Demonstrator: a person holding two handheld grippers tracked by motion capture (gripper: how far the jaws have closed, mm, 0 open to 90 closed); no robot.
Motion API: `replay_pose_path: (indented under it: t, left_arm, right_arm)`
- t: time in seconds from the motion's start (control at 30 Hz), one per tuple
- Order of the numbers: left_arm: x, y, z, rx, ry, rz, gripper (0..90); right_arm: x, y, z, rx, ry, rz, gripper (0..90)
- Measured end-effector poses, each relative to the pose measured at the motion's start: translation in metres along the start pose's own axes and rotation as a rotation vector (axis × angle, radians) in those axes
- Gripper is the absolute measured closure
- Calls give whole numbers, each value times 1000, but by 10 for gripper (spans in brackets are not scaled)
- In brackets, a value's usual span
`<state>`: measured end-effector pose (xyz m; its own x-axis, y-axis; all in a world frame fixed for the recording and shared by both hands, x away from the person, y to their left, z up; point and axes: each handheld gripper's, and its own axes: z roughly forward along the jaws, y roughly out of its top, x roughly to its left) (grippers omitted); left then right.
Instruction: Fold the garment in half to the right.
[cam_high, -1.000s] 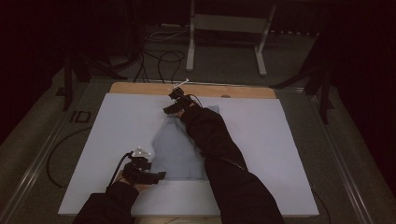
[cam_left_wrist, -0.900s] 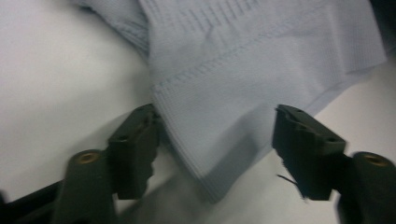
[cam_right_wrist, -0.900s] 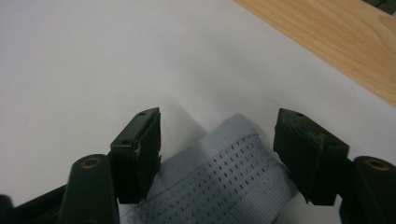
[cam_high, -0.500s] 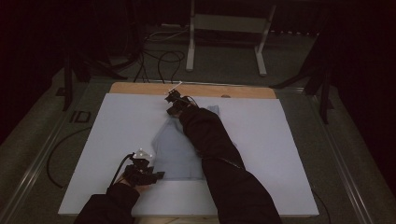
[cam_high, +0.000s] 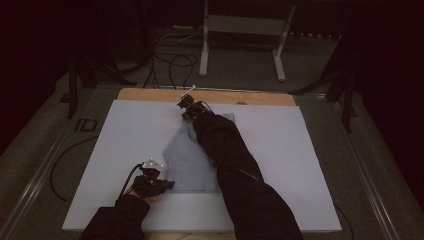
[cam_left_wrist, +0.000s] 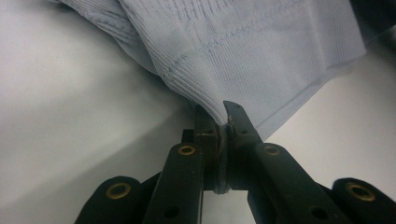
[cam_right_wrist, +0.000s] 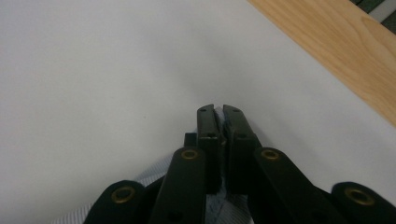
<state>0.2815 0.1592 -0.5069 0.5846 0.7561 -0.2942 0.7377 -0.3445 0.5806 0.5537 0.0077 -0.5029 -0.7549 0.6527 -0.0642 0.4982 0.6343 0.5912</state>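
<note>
A pale blue ribbed cloth (cam_high: 192, 157) lies on the white table sheet (cam_high: 295, 160), stretched from near left to far centre. My left gripper (cam_high: 167, 184) sits at the cloth's near corner. In the left gripper view its jaws are shut on a pinched fold of the cloth (cam_left_wrist: 243, 51), at the left gripper's tips (cam_left_wrist: 219, 120). My right gripper (cam_high: 186, 106) reaches to the far end of the cloth, with the dark sleeve (cam_high: 230, 160) lying over the fabric. In the right gripper view the right gripper (cam_right_wrist: 219, 114) is shut with a sliver of cloth (cam_right_wrist: 154, 175) between its jaws.
A bare wooden strip (cam_high: 260, 97) runs along the table's far edge, close to the right gripper. Beyond it stand a metal frame (cam_high: 240, 25) and loose cables (cam_high: 170, 60) on the floor. White sheet lies open to the left and right of the cloth.
The right gripper has moved slightly farther toward the wooden strip, drawing the cloth's far end with it. The left gripper has stayed at the near corner.
</note>
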Motion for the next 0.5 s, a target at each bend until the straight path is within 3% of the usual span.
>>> replay_pose_path:
  t: [0.5]
  left_arm:
    - [-20, 19, -13, -34, -22, 84, 872]
  right_arm:
    - [-8, 9, -39, -64, -5, -23, 875]
